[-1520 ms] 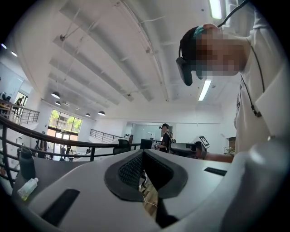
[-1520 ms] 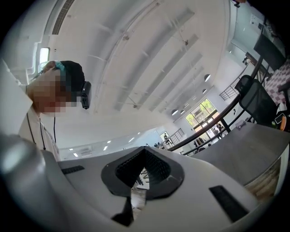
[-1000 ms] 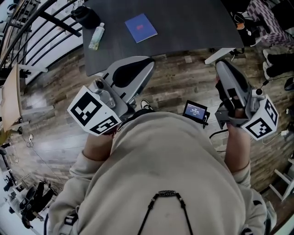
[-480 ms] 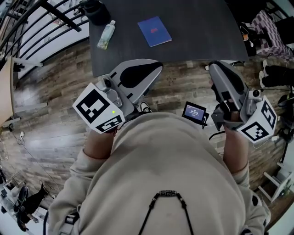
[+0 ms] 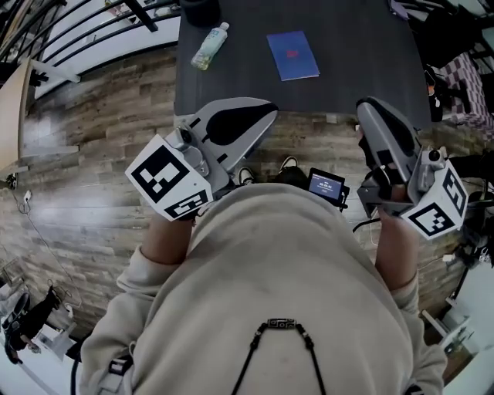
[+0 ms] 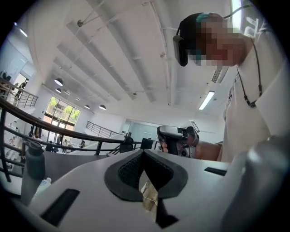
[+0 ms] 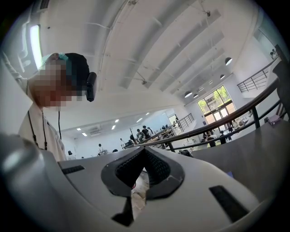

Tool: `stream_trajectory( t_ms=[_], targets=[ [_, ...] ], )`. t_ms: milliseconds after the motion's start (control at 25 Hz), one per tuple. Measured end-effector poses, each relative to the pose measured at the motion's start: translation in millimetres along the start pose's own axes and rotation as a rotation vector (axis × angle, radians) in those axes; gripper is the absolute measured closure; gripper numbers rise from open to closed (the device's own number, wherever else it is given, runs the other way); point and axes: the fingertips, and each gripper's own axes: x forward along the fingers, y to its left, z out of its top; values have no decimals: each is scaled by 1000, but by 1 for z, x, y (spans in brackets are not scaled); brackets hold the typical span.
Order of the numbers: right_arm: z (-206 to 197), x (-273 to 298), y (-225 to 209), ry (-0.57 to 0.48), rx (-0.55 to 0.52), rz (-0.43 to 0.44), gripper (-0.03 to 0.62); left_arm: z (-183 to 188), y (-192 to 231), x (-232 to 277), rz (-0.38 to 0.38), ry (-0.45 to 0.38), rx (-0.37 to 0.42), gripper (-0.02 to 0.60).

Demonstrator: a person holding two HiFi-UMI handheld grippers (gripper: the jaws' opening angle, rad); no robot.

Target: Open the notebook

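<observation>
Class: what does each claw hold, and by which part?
Nothing. Left claw and right claw are shut, empty; the notebook lies apart on the table.

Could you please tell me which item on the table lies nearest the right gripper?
The blue notebook; the plastic bottle and the dark object sit farther left.

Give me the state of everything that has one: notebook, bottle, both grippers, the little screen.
notebook: closed, flat on the table, no gripper on it
clear bottle: lying on its side on the table
left gripper: shut, nothing between the jaws
right gripper: shut, nothing between the jaws
small screen: lit
</observation>
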Motion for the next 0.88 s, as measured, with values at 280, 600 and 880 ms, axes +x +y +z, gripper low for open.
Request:
stream_trajectory(
  t_ms=[280, 600, 880],
  targets=[
    [9, 17, -7, 11, -13, 56, 580, 9, 16, -11, 78, -26, 21, 580],
    [43, 43, -64, 9, -10, 135, 580, 25, 56, 28, 152, -30, 45, 580],
    [68, 64, -114, 9, -14, 183, 580, 35, 88, 70, 177, -29, 52, 580]
  ],
)
